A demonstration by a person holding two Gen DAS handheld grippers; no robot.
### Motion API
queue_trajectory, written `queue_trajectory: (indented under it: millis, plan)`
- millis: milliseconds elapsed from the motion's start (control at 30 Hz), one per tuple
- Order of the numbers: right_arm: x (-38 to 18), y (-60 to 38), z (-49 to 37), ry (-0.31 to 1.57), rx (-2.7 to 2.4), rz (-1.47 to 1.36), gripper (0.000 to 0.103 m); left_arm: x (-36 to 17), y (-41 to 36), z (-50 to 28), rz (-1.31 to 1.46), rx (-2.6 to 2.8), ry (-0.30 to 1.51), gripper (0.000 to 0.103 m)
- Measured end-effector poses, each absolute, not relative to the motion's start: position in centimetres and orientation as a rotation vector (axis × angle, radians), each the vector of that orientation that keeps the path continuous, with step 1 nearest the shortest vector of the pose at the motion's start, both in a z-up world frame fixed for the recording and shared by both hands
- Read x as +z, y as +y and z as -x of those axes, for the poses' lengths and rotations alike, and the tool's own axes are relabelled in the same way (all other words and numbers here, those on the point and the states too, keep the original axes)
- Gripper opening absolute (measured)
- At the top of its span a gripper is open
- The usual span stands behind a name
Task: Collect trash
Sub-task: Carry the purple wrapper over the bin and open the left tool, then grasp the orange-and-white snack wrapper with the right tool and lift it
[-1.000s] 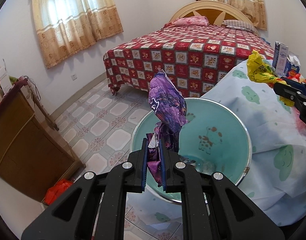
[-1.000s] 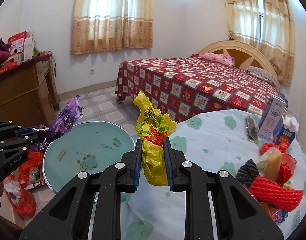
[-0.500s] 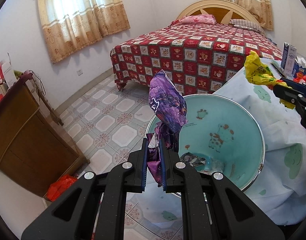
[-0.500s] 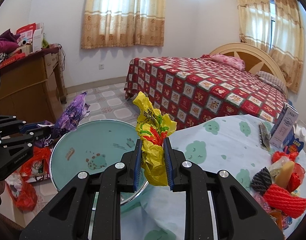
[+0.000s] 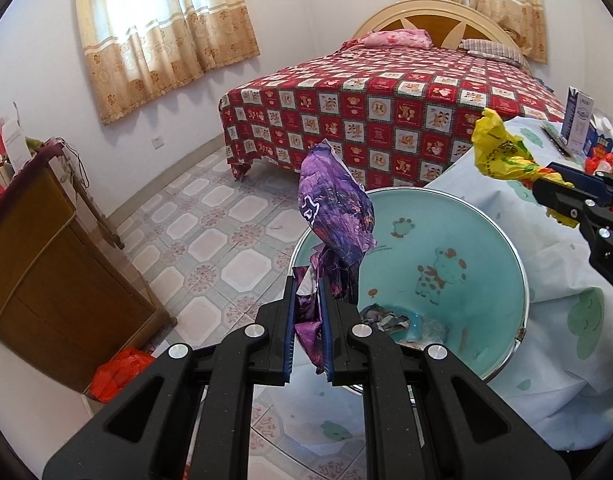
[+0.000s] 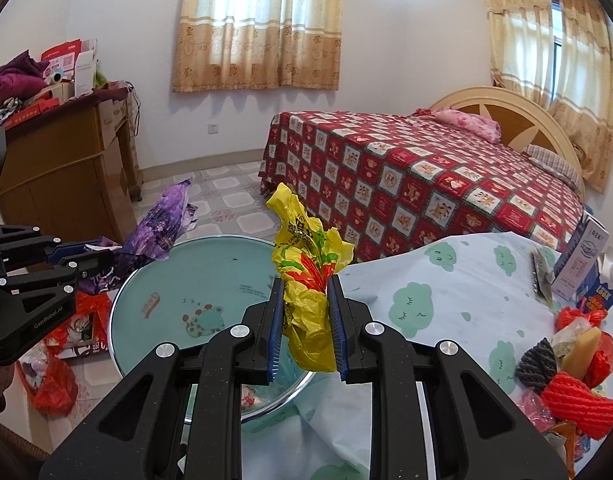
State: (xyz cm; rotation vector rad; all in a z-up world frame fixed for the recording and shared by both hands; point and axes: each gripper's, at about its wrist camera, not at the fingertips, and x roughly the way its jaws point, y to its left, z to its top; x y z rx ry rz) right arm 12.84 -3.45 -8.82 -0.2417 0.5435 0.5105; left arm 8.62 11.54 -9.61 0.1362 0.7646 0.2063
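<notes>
There, both claws were full. The left claw (image 5: 308, 320) was clenched on a crumpled purple wrapper (image 5: 334, 216), which stuck up from between its blue pads right at the near left rim of the teal basin (image 5: 466, 248). The right claw (image 6: 308, 322) was clamped on a yellow wrapper (image 6: 306, 280) with red and green print, held up over the basin's right edge, where the cloud-print cloth of the bench (image 6: 446, 292) began. Down in the bottom of the basin lay a few scraps (image 5: 386, 318) already. Far right on the bench sat more litter: a red foam net (image 6: 578, 404), a dark one (image 6: 536, 362), and a milk carton (image 6: 582, 260). Beyond it all stood the bed (image 6: 426, 184) in its red checked cover.
</notes>
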Motion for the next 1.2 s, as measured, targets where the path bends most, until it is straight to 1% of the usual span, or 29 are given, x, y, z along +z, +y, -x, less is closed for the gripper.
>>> queue_trajectory:
  millis: [100,133,167,200,233,267,333,400,467,500,533,733,833,900,933,1067,1200]
  plan:
    - [-8.9,-3.1,-12.8,0.548,0.527,0.244,0.023,-9.7,11.4,-8.6,-0.128,0.191,0.763,0.014]
    - [-9.0,-3.0,-12.8,0.551,0.542,0.241,0.024,-9.7,11.3,-8.6,-0.125,0.181,0.76,0.017]
    - [-9.2,-2.9,-12.8,0.549,0.546,0.243,0.03,-9.7,11.1,-8.5,-0.125,0.174,0.758,0.024]
    - [-9.2,-2.9,-12.7,0.546,0.546,0.244,0.042,-9.7,11.0,-8.5,-0.124,0.17,0.755,0.028]
    - [-9.3,-2.9,-12.6,0.543,0.543,0.241,0.046,-9.7,10.9,-8.4,-0.122,0.16,0.753,0.037]
    - [-9.4,-2.9,-12.6,0.544,0.541,0.237,0.048,-9.8,10.6,-8.3,-0.125,0.153,0.753,0.043]
    - [-9.5,-3.2,-12.5,0.551,0.534,0.23,0.048,-10.0,10.2,-8.2,-0.129,0.146,0.752,0.047]
    - [-9.5,-3.6,-12.4,0.553,0.525,0.224,0.048,-10.3,9.9,-8.2,-0.136,0.142,0.757,0.047]
    - [-9.2,-4.3,-12.0,0.554,0.507,0.212,0.048,-10.5,9.7,-8.1,-0.133,0.14,0.761,0.055]
    - [-9.0,-5.1,-11.7,0.552,0.494,0.202,0.048,-10.7,9.5,-8.0,-0.133,0.142,0.764,0.058]
    - [-8.9,-5.8,-11.4,0.551,0.485,0.197,0.048,-10.8,9.4,-7.9,-0.135,0.144,0.764,0.063]
    - [-8.0,-14.3,-7.5,0.542,0.33,0.182,0.05,-12.4,6.7,-6.8,-0.151,0.119,0.781,0.072]
    - [-8.2,-19.0,-5.7,0.544,0.225,0.17,0.051,-13.1,5.0,-6.3,-0.181,0.084,0.793,0.073]
    - [-8.9,-22.5,-4.9,0.568,0.165,0.155,0.057,-13.4,4.3,-5.9,-0.198,0.069,0.797,0.078]
    - [-9.3,-24.1,-4.7,0.584,0.146,0.148,0.06,-13.5,3.8,-5.8,-0.207,0.067,0.796,0.078]
    - [-10.8,-27.6,-4.9,0.646,0.115,0.147,0.062,-13.6,3.0,-5.6,-0.221,0.064,0.804,0.078]
    - [-12.3,-28.5,-6.1,0.713,0.151,0.195,0.062,-13.5,2.9,-5.6,-0.227,0.067,0.804,0.078]
